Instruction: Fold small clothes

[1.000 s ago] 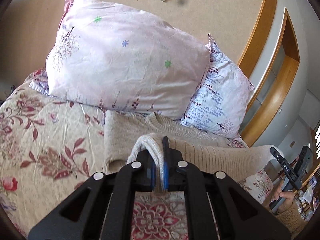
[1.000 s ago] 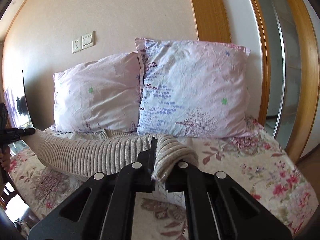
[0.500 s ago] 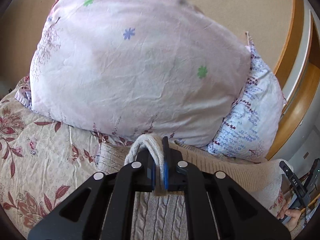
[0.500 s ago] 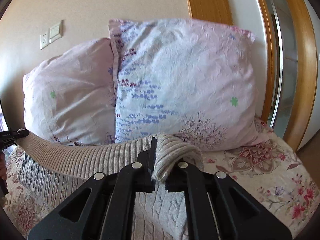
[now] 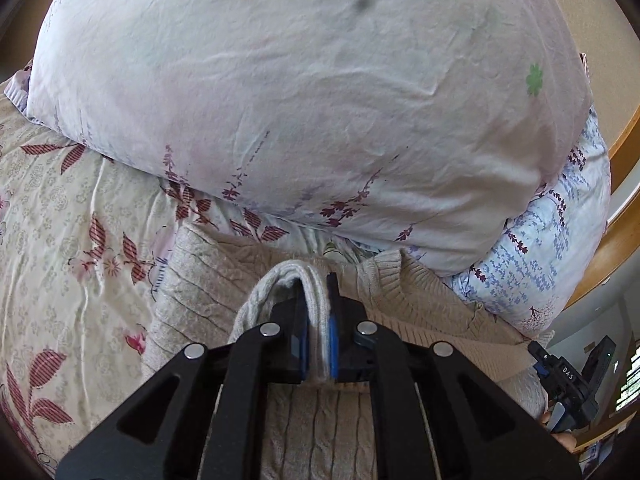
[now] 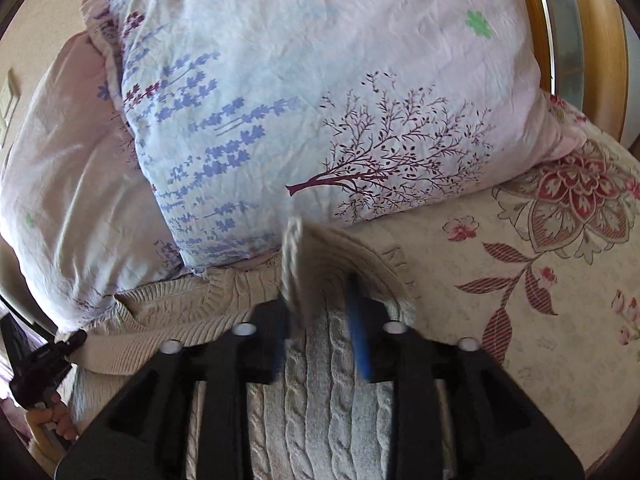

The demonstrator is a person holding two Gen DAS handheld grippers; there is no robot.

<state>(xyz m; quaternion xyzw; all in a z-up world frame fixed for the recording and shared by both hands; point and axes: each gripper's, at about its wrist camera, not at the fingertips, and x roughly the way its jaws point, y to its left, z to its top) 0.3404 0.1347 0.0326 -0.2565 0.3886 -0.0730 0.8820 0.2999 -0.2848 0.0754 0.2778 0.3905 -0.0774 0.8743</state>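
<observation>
A beige cable-knit sweater (image 5: 208, 280) lies on the floral bedspread, its collar near the pillows. My left gripper (image 5: 318, 312) is shut on the sweater's folded-over hem, held low over the upper body of the sweater. In the right wrist view my right gripper (image 6: 320, 304) has its jaws parted, and the sweater (image 6: 316, 400) hem edge stands loose between them, leaning on the left finger. The right gripper also shows at the far right of the left wrist view (image 5: 568, 384). The left gripper shows at the far left of the right wrist view (image 6: 44, 360).
A pink pillow (image 5: 304, 92) and a blue-and-pink printed pillow (image 6: 320, 92) lean against the wall just beyond the sweater. The floral bedspread (image 6: 540, 280) spreads to both sides. A wooden frame (image 5: 624, 216) stands at the right.
Both grippers carried the sweater's hem forward toward the pillows and down onto the sweater's upper part. The right gripper's jaws have parted; the left stays clamped.
</observation>
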